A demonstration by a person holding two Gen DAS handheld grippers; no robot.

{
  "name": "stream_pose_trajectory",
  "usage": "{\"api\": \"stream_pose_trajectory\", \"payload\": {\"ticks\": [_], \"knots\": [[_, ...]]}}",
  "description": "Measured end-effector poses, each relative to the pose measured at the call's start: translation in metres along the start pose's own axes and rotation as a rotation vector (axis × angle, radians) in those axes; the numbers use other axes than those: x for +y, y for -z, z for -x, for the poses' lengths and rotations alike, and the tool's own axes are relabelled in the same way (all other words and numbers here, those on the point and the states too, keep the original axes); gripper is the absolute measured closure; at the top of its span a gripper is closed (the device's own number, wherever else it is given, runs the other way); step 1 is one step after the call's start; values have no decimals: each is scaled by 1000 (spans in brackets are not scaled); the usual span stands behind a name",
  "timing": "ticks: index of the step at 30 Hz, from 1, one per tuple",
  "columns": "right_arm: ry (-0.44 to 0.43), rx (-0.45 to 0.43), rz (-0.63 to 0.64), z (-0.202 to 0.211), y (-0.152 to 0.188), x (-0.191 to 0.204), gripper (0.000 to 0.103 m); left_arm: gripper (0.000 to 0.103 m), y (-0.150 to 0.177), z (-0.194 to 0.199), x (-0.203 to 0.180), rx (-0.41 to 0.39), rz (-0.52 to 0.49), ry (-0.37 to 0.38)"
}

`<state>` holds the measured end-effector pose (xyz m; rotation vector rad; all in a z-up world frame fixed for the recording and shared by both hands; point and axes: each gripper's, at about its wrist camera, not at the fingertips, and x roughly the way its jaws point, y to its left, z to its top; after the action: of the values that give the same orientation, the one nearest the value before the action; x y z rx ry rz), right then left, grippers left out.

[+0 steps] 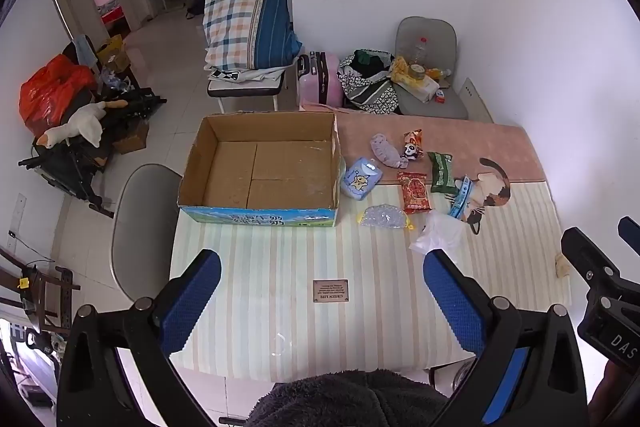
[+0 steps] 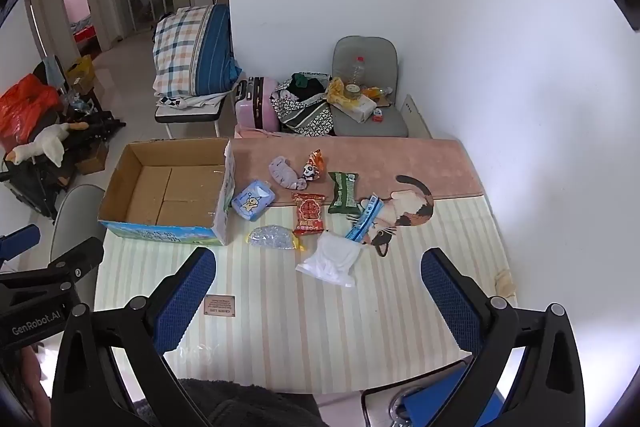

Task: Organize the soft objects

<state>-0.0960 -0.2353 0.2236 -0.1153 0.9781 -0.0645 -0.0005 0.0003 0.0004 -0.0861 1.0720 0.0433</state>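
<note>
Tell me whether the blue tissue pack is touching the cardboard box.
Cannot tell. In the right wrist view the blue tissue pack sits right against the cardboard box wall, and the left wrist view shows no clear gap or contact either.

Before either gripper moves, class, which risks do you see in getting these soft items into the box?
1. The clear bag looks thin and limp; it may slip from the jaws.
2. The red packet and bubble pouch lie close together; a grab might nudge the neighbour.
3. The tissue pack lies against the box wall; a finger could catch it.
</note>
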Motion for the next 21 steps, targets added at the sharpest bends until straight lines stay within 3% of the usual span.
{"api": "stream_pose_trajectory", "payload": {"ticks": [21], "knots": [[24,0,13,-6,1,3,0,0,-2,1,3,-8,5,-9]]}}
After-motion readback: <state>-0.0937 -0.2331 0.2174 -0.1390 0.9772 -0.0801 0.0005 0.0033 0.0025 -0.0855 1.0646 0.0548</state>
